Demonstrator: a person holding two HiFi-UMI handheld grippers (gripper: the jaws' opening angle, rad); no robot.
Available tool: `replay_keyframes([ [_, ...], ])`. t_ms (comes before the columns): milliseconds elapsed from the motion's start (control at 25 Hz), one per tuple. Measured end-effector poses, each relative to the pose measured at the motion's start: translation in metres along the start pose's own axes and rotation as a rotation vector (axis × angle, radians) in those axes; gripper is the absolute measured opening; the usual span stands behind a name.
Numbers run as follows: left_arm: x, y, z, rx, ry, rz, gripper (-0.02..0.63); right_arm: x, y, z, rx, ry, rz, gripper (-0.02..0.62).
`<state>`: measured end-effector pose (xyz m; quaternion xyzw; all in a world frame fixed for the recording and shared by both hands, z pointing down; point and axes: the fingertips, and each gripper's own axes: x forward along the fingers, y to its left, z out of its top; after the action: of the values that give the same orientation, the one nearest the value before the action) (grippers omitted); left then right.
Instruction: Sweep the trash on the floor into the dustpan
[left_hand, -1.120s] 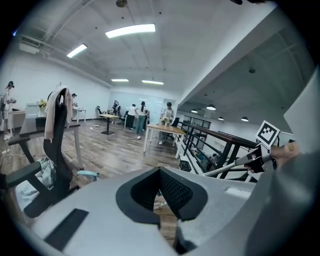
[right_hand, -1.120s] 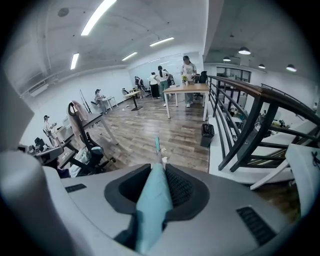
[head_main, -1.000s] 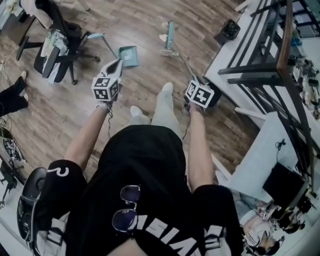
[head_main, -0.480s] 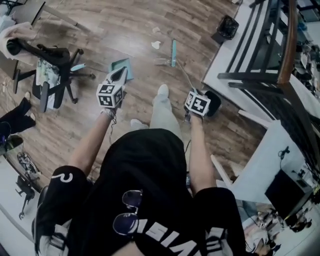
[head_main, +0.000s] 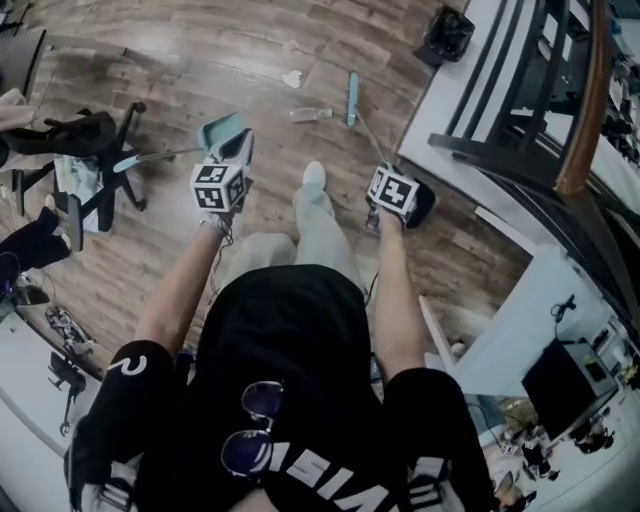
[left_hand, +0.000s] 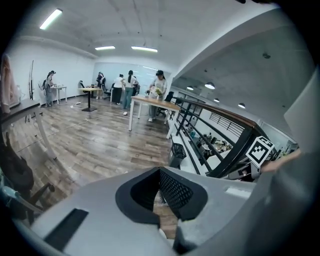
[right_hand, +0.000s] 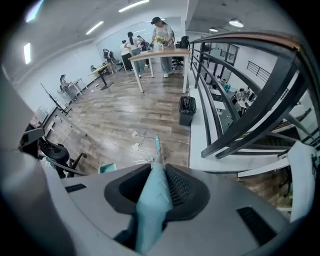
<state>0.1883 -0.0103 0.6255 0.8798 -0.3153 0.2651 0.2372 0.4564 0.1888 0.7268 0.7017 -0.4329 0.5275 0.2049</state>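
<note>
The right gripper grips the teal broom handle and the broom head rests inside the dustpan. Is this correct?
No: the head view shows the broom head on the floor beside the trash, apart from the dustpan. The right gripper does grip the handle.

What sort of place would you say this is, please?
Most likely an open-plan office or workshop: a wheeled office chair on a wood-plank floor, people standing at long tables, and a black railing.
</note>
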Motion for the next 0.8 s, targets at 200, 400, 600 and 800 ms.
replay_keyframes([
  [200,0.029,0.003,0.003,-0.032,0.02,0.024,-0.003,0.034,-0.002,0.007,0.02,0.037,0.012,0.083],
  [400,0.053,0.006,0.002,-0.03,0.036,0.027,-0.003,0.063,0.023,0.01,0.079,0.052,0.058,0.083],
  [600,0.054,0.008,-0.013,-0.064,0.059,0.034,-0.003,0.064,0.022,-0.01,0.008,0.141,-0.055,0.083],
  [800,0.044,0.027,-0.033,-0.113,0.063,0.045,-0.003,0.073,0.052,-0.018,-0.042,0.148,-0.014,0.083],
])
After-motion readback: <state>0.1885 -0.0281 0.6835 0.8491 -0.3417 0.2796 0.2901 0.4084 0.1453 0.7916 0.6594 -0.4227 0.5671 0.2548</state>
